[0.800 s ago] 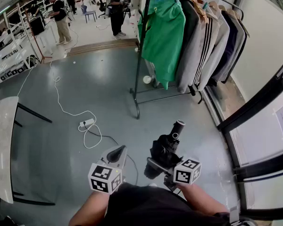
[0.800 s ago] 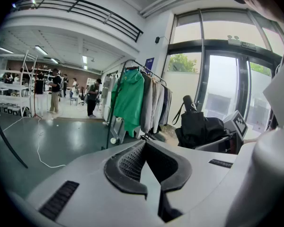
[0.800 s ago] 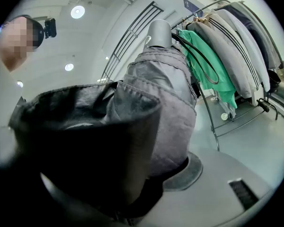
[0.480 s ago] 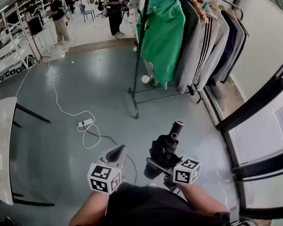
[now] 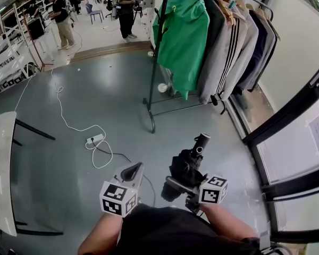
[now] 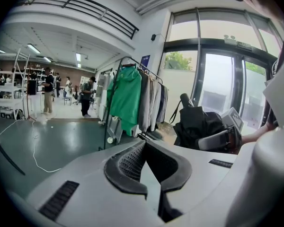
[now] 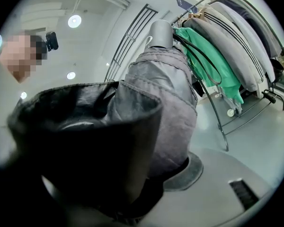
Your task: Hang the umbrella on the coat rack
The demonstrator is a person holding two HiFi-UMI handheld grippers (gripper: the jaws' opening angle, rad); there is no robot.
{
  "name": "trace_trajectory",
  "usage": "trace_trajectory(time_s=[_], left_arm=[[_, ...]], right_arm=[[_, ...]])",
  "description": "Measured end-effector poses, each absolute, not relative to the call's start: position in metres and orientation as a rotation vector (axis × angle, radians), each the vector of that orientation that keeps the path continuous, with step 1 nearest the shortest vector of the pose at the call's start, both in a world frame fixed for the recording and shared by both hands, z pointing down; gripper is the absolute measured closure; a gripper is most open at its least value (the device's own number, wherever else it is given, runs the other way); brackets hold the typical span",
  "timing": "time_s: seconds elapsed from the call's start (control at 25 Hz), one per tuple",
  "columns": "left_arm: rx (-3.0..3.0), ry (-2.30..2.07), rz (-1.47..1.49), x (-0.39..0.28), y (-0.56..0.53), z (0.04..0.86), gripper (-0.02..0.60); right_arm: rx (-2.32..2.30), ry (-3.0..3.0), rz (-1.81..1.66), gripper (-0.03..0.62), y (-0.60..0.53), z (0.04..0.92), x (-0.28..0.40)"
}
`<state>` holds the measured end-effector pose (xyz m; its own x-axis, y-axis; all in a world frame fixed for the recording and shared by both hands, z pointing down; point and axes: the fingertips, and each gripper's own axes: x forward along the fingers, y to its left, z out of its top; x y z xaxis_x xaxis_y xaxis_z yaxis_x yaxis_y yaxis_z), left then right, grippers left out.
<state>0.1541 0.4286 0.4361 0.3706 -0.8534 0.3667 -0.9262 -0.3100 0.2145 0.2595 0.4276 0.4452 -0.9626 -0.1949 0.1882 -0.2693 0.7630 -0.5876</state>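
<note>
In the head view you are carrying the folded umbrella (image 5: pixel 186 166) in your right gripper (image 5: pixel 176 187), which is clenching the bunched black cloth near its lower end. The grey knob (image 5: pixel 201 139) is pointing ahead toward the coat rack (image 5: pixel 156 62), which is standing well apart across the floor (image 5: pixel 95 105) with a green jacket (image 5: pixel 182 36) hanging at its near end. Your left gripper (image 5: pixel 132 171) is hovering just beside the umbrella, carrying nothing. In the left gripper view its jaws are resting together with nothing between them. This view is also showing you the umbrella (image 6: pixel 199 126) from the side, lying crosswise in the other gripper, and the rack's (image 6: pixel 112 103) top rail from low down, which the head view is not giving you. In the right gripper view the cloth (image 7: pixel 156 108) is filling the frame and bulging over the jaws. Only here is a thin strap (image 7: pixel 219 79) showing, looping off near the knob. Expect the umbrella to be handling light, with soft, slippery cloth and stiffness only along the shaft inside, so a grasp on the cloth may be sliding or twisting. The strap is probably the part to be hooking over the rack, so you may be wanting your free gripper to take hold of that loop.
</note>
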Motion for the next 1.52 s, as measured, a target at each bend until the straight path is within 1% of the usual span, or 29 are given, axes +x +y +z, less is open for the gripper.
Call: trace_trajectory(time_s=[0.44,0.72,1.0,1.52], left_arm=[[2.26,-1.488,0.22,0.109,0.416,0.429,0.566],[2.286,-1.459,0.273,0.072,0.418,0.433,0.566],[2.311,-1.444,0.291,0.048,0.415,0.433,0.566],[2.295,-1.457,0.291,0.028,0.384,0.442,0.566]], right_arm=[[0.469,-2.849,1.041,0.355,0.416,0.442,0.226],[0.545,-2.847,1.046,0.355,0.423,0.443,0.195],[0.611,-2.832,1.036,0.355,0.418,0.45,0.182],[0.597,-2.819,1.048,0.355,0.378,0.457,0.159]])
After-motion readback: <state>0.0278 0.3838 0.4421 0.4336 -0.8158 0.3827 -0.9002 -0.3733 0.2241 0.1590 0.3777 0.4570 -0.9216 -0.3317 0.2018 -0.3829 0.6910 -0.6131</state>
